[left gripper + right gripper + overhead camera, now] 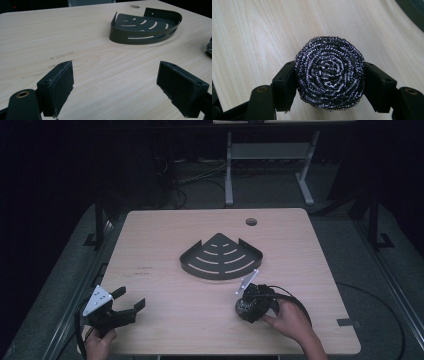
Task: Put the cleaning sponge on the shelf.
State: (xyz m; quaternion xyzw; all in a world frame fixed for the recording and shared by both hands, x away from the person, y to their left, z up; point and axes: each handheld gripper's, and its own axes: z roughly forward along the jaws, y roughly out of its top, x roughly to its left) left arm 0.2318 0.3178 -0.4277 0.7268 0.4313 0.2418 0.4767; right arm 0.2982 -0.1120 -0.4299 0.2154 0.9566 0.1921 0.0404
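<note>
Right gripper (329, 82): closed on the steel wool scourer (329, 72), one pad pressing each flank of the ball; its coiled face turns toward the gripper's camera.
Scourer, place: in the right gripper's clasp just above the table (165, 235), toward the near right corner.
Corner caddy (221, 256): a dark slotted tray at mid-table, curved wall facing the near edge, straight walls meeting toward the far edge.
Deciding relation: the caddy lies just beyond the scourer, toward the far edge and slightly left; the scourer, being round, has no long axis to align. The right hand (290, 320) is much the nearer.
Left gripper (115, 87): jaws spread wide, nothing between them, near the near left corner, well apart from the caddy.
Likely step: carrying the scourer over the curved wall.
</note>
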